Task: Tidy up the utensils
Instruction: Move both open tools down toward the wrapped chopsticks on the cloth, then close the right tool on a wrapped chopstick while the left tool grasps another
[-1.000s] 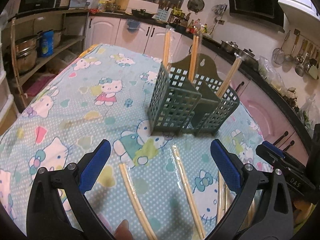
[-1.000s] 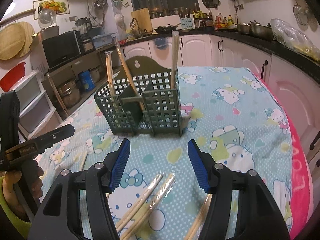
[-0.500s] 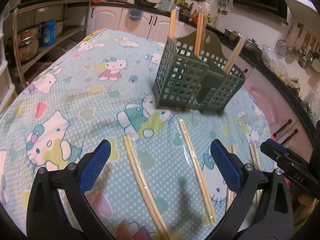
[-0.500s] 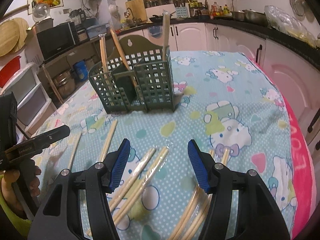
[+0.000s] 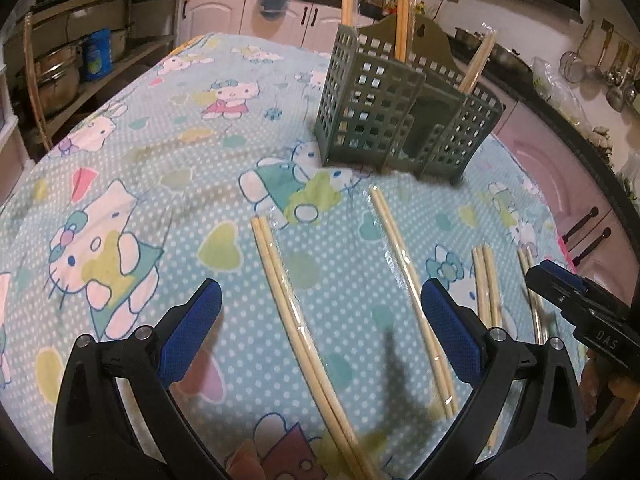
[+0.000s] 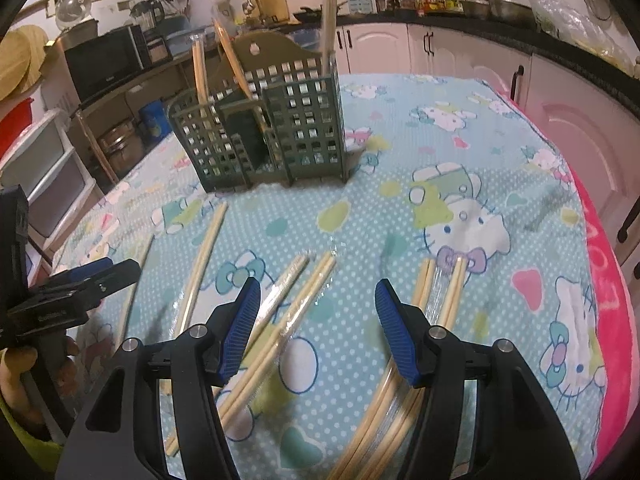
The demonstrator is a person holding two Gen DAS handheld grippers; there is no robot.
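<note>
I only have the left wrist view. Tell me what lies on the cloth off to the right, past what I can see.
Observer: Two wrapped chopstick pairs lie side by side under the right gripper's right finger, running toward the camera.
Operator: Report the right gripper's jaws.
Observer: Open, nothing between the pads; only bare cloth shows in the gap.
Operator: Say what sits at its other finger.
Observer: Two more wrapped pairs angle out from beside the left finger toward the green utensil caddy.
Operator: Check the table's far right edge.
Observer: A pink cloth shows there, beyond the blue one.
</note>
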